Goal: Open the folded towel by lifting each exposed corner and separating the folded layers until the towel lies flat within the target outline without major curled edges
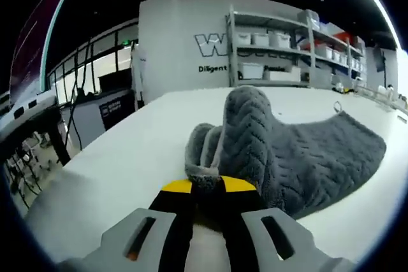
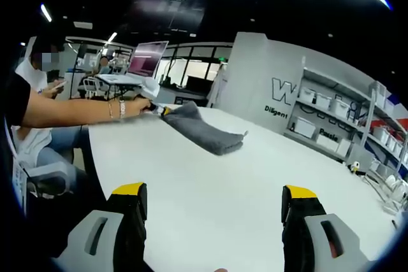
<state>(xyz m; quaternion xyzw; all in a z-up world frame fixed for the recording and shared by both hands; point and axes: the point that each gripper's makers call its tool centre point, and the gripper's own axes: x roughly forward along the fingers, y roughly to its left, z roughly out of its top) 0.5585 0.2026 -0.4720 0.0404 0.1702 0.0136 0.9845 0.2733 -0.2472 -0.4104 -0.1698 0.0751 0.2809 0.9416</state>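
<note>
A grey towel (image 1: pixel 299 151) with a chevron weave lies on the white table (image 1: pixel 140 151). Its near corner is pulled up into a raised fold. My left gripper (image 1: pixel 207 186) is shut on that corner's edge, between its yellow-tipped jaws. In the right gripper view the same towel (image 2: pixel 205 130) lies far off on the table (image 2: pixel 210 176), still bunched and folded. A person's arm (image 2: pixel 70 111) holds the left gripper (image 2: pixel 157 110) at the towel's left end. My right gripper (image 2: pixel 213 190) stands open, jaws wide apart over bare table with nothing between them.
Shelves with white bins (image 1: pixel 280 49) stand along the wall behind the table. A laptop (image 2: pixel 145 60) sits on a raised stand beyond the table's far left. A seated person (image 2: pixel 29 93) is at the table's left edge. Desks and cables (image 1: pixel 83 106) lie past the left side.
</note>
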